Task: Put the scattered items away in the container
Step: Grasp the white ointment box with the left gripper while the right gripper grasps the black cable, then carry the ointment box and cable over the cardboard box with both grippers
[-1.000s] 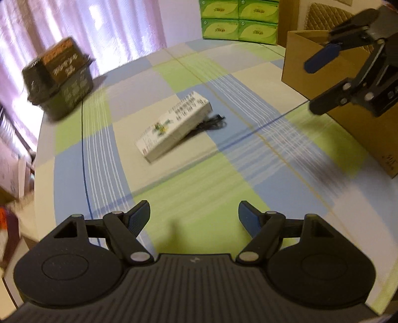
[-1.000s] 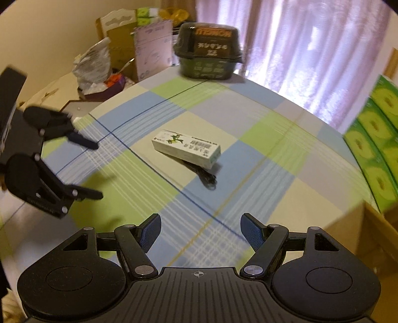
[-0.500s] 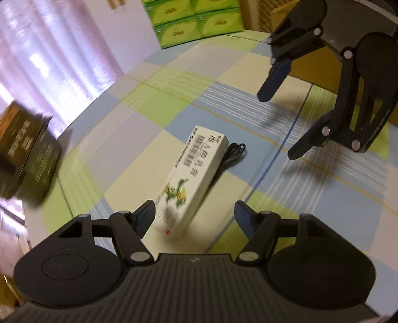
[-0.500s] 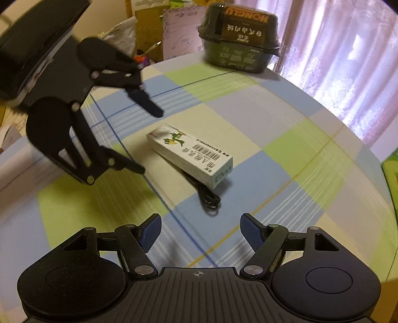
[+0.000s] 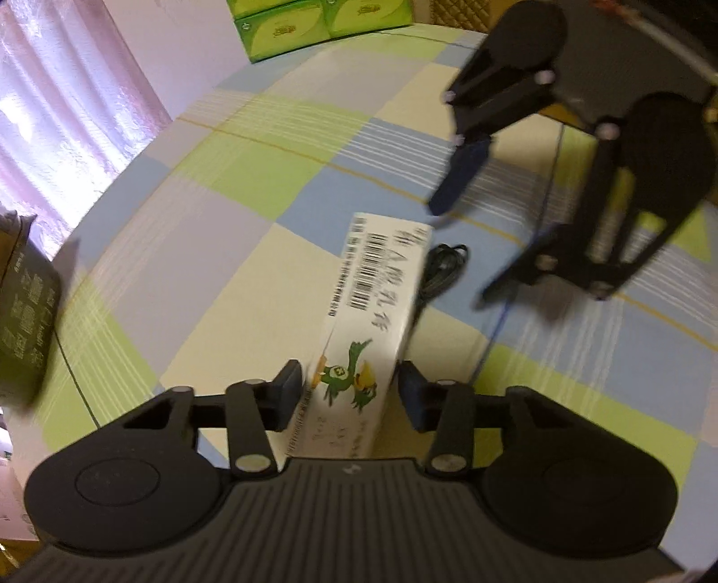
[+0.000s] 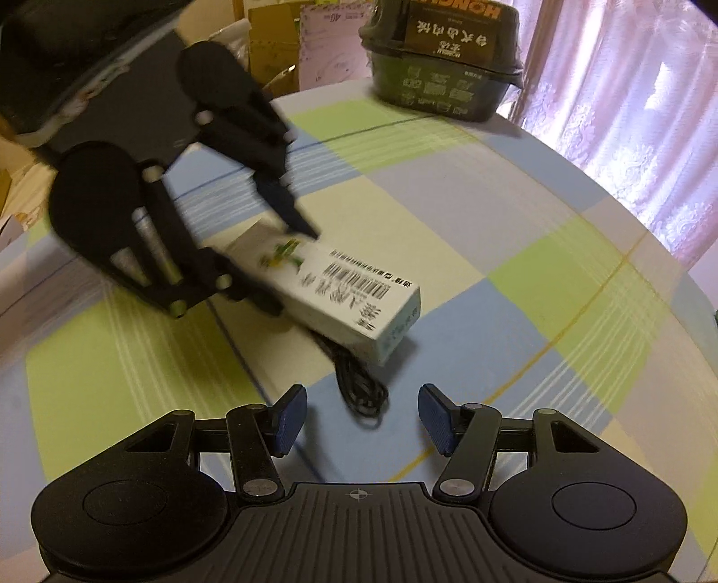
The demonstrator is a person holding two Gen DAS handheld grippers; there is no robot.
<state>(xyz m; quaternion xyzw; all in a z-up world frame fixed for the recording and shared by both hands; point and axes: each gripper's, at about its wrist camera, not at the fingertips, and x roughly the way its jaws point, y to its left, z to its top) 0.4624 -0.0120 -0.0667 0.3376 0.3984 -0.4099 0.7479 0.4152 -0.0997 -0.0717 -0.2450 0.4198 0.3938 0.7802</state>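
A long white box (image 5: 377,309) printed with a green bird lies on the checked tablecloth (image 5: 215,188). My left gripper (image 5: 350,385) has its two pads pressed against the sides of the box's near end. In the right wrist view the left gripper (image 6: 269,260) holds the far end of that box (image 6: 359,300). A small black coiled cable (image 6: 359,385) lies partly under the box, and shows as the cable (image 5: 442,269) beside it in the left wrist view. My right gripper (image 6: 363,412) is open just short of the coil, which sits between its fingertips. From the left camera the right gripper (image 5: 475,242) hovers above the cable.
A dark green lidded tub (image 6: 444,58) stands at the table's edge by the curtain; the same tub (image 5: 27,305) is at the left. Green tissue boxes (image 5: 314,22) are stacked past the far edge. Cardboard and papers (image 6: 278,45) clutter the space beside the table.
Both grippers came down and forward towards the middle of the table. The left gripper's fingers narrowed onto the white box. The right gripper came close to the cable.
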